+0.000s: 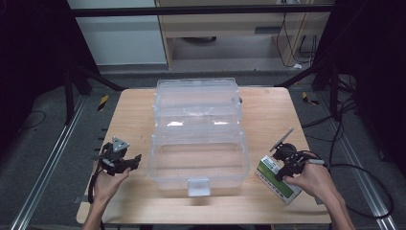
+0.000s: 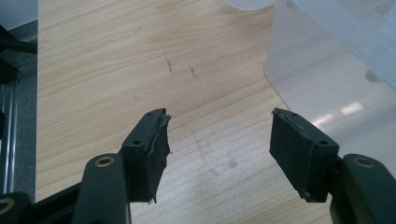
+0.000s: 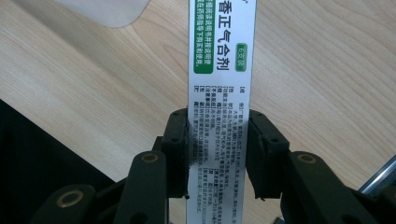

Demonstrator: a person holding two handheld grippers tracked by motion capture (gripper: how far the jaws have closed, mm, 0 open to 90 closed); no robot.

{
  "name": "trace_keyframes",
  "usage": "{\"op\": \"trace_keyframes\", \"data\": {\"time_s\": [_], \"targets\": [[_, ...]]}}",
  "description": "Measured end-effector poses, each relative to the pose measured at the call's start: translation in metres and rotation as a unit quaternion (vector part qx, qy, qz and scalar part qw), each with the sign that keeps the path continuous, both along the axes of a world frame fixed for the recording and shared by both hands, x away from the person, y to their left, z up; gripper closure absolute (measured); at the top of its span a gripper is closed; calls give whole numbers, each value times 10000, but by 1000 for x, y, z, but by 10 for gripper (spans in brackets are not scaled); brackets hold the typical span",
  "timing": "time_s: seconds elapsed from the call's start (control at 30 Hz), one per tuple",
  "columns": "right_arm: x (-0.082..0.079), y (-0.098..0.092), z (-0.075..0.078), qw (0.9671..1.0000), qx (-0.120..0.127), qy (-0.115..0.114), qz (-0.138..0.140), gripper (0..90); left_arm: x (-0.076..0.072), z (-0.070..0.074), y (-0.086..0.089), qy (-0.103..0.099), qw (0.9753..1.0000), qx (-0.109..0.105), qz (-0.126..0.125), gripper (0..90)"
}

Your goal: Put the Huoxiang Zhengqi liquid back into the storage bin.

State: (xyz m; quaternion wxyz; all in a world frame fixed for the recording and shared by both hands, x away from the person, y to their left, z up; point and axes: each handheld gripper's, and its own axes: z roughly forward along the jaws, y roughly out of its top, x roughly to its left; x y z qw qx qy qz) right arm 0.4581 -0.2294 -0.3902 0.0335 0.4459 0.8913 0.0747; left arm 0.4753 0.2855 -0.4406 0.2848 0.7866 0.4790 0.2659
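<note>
On the wooden desk [image 1: 134, 115], the right gripper [image 3: 218, 140] squeezes a medicine box [image 3: 222, 70]. The left gripper [image 2: 219, 140] is wide open beside the clear bin [image 1: 198, 163].

Wooden table [image 1: 134, 115] on grey carpeted floor [image 1: 43, 143].
</note>
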Motion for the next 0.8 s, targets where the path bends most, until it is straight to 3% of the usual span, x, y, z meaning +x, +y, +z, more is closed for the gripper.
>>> {"op": "trace_keyframes", "data": {"time_s": [0.8], "targets": [[-1,-3,51,9978,260,-614,-36,638,1,0,2,5,10000,-24,80,349]]}}
